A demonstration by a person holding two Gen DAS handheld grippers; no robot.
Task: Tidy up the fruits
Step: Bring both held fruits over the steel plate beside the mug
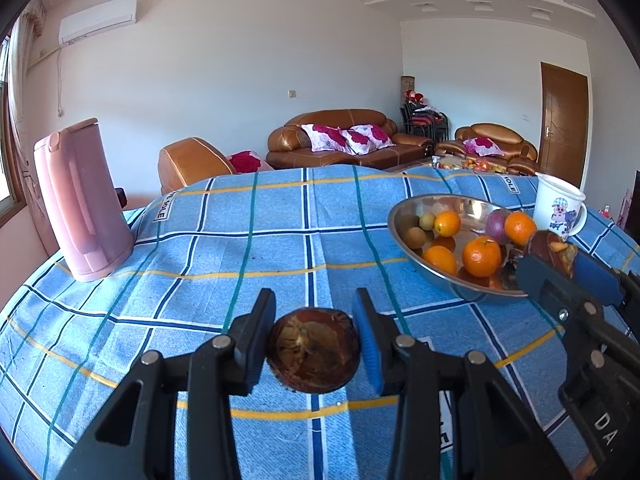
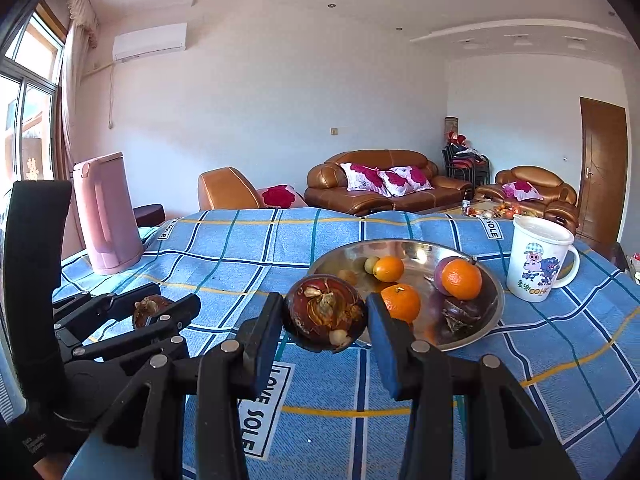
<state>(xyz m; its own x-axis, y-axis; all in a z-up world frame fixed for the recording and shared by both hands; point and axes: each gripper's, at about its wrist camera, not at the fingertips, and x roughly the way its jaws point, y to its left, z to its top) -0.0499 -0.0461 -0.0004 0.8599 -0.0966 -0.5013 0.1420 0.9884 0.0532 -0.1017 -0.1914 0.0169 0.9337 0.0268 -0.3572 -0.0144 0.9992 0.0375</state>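
Observation:
My left gripper [image 1: 315, 336] is shut on a dark brown mangosteen [image 1: 314, 354], held a little above the blue checked cloth. The right wrist view shows that gripper [image 2: 160, 306] at the left with its fruit [image 2: 149, 309]. My right gripper [image 2: 326, 316] is shut on a second mangosteen [image 2: 326, 312], just left of and in front of a steel bowl [image 2: 424, 254]. In the bowl lie three oranges [image 2: 463, 279], a purple fruit [image 2: 439, 276], a dark mangosteen [image 2: 460, 310] and small greenish fruits [image 2: 371, 265]. In the left wrist view the right gripper [image 1: 560, 258] is at the bowl's [image 1: 400, 236] near right rim.
A pink kettle [image 1: 82, 208] stands at the table's far left. A white cartoon mug [image 2: 538, 264] stands right of the bowl. The blue cloth [image 1: 248, 248] between kettle and bowl is bare. Brown sofas stand beyond the table's far edge.

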